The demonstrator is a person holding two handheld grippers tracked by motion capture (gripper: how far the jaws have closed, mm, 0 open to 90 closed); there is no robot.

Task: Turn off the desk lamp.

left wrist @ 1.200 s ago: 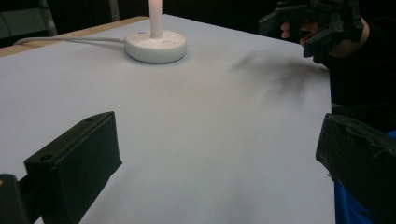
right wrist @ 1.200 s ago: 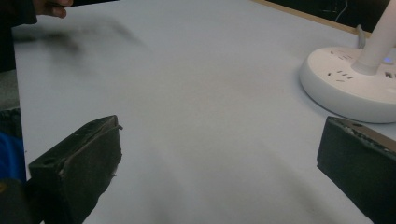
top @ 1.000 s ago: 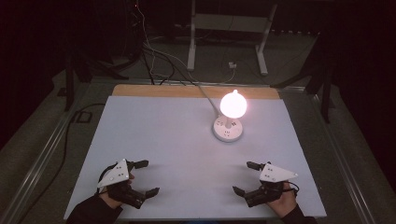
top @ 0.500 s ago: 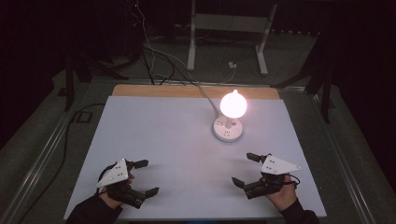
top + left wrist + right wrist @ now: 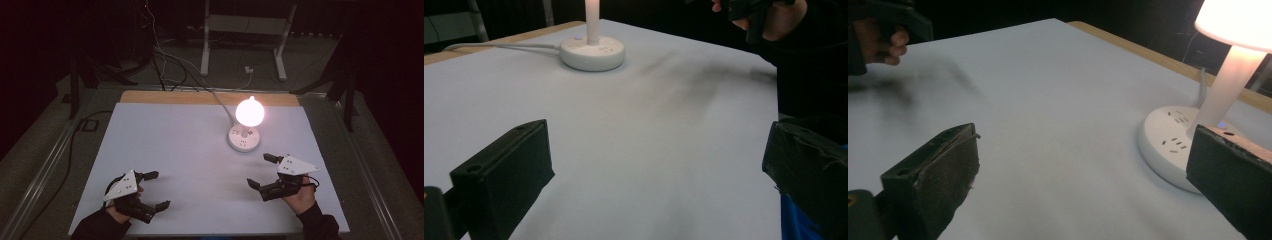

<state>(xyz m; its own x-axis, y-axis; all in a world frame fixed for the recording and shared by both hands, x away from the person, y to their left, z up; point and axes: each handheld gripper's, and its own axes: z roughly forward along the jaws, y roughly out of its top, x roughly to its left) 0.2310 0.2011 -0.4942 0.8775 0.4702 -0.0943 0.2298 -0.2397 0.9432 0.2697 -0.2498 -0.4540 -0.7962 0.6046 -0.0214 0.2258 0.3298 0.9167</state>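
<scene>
On the white table [image 5: 190, 145] a lit lamp [image 5: 249, 113] glows; left gripper [image 5: 154, 190] and right gripper [image 5: 261, 171] fingers spread, empty.

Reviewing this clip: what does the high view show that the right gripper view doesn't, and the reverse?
High view alone: the right gripper from outside, open and empty, plus the floor cables and a white stand beyond the table. Right gripper view alone: the socket slots on the lamp's round base. Both: the lit lamp, the white table and the left gripper's hand.
</scene>
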